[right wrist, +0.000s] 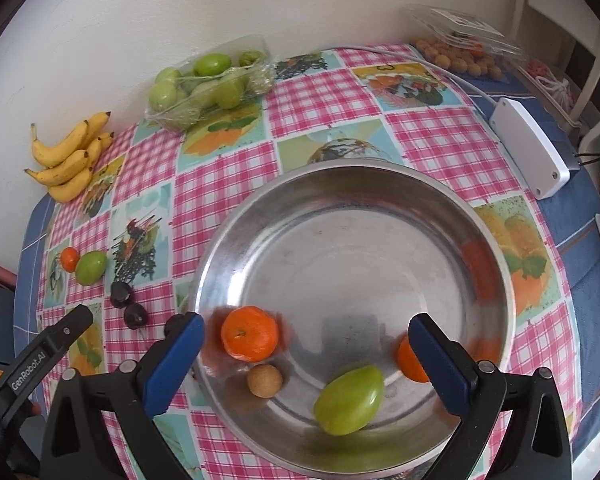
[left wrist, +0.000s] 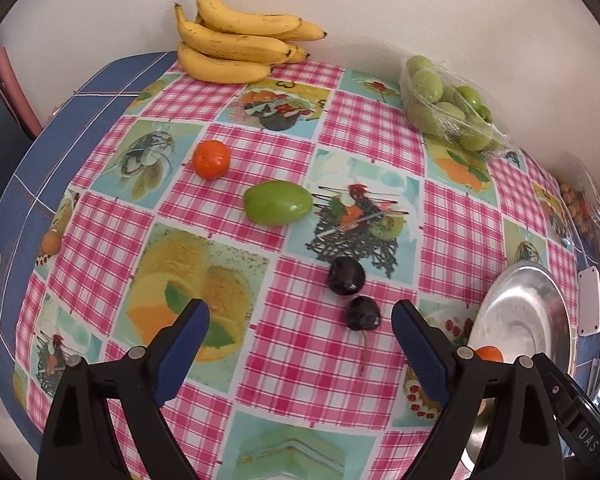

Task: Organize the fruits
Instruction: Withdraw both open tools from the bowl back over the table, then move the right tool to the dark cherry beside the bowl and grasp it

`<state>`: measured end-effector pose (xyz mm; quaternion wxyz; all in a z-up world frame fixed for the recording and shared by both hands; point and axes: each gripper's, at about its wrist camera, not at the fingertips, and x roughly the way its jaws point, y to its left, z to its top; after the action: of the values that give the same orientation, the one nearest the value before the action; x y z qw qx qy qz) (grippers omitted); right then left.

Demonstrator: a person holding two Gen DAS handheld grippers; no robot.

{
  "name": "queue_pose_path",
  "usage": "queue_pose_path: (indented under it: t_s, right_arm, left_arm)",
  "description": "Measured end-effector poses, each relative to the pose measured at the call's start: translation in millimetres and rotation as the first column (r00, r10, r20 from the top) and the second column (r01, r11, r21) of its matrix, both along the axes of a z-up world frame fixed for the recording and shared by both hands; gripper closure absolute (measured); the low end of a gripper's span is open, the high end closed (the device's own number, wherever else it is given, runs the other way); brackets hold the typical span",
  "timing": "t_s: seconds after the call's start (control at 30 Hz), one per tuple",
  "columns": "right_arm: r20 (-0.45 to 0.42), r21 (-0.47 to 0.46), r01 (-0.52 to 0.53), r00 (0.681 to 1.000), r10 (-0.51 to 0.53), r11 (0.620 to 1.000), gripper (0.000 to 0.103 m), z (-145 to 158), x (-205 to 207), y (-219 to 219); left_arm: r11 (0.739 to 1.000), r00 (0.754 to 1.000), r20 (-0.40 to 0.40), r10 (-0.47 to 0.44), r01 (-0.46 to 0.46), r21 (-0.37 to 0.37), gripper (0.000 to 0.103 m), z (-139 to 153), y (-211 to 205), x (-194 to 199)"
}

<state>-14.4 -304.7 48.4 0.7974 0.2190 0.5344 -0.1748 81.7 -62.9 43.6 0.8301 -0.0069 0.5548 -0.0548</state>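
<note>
In the right wrist view, a steel bowl [right wrist: 356,170] holds a tangerine [right wrist: 250,334], a small brown fruit [right wrist: 265,380], a blurred green fruit [right wrist: 349,400] and a second orange fruit [right wrist: 409,360] half hidden by a finger. My right gripper [right wrist: 306,334] hangs open over the bowl's near side, touching none of them. My left gripper [left wrist: 302,320] is open above the checked tablecloth, with two dark cherries [left wrist: 346,276] [left wrist: 363,313] just ahead of its right finger. Farther off lie a green fruit [left wrist: 278,203] and a tangerine [left wrist: 211,159].
Bananas [left wrist: 236,40] and a plastic bag of green fruits [left wrist: 448,104] sit against the back wall. A bag of small brown fruits [right wrist: 460,56] and a white box [right wrist: 532,148] with a cable lie beyond the bowl. Blue cloth rings the table's edges.
</note>
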Motion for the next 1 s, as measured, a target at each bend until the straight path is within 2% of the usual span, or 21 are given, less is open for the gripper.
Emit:
queue_pose_path:
  t_s: [0.3, 0.47, 0.57, 0.67, 0.9, 1.0]
  right_arm:
    - [0.003, 0.030, -0.116, 0.993, 0.116, 0.993, 0.000, -6.0, 20.9, 44.5]
    - [0.005, 0.014, -0.175, 0.985, 0.175, 0.984, 0.000, -8.5, 31.7, 71.3]
    - [0.012, 0.017, -0.209, 0.978, 0.209, 0.978, 0.000, -11.8, 38.1, 86.0]
    - [0.025, 0.027, -0.242, 0.970, 0.242, 0.970, 0.001, -14.5, 44.3, 99.5]
    - [0.050, -0.002, -0.288, 0.956, 0.288, 0.957, 0.002, -14.2, 52.6, 111.4]
    - [0.045, -0.015, -0.277, 0.960, 0.277, 0.961, 0.012, -15.9, 55.1, 107.1]
  left_arm:
    - [0.996, 0.996, -0.015, 0.093, -0.093, 0.001, 0.010, -1.3, 45.6, 12.6]
    - [0.989, 0.989, -0.006, 0.145, -0.145, 0.025, 0.010, 0.3, 70.9, 16.2]
    - [0.986, 0.987, 0.006, 0.160, -0.160, 0.043, 0.010, 1.8, 79.5, 16.8]
    - [0.985, 0.985, -0.002, 0.172, -0.171, 0.029, 0.010, 0.2, 84.7, 17.4]
    - [0.990, 0.989, -0.051, 0.142, -0.142, -0.003, 0.010, -12.0, 72.0, 16.8]
    - [0.994, 0.992, -0.070, 0.106, -0.107, -0.013, 0.010, -17.3, 61.8, 16.3]
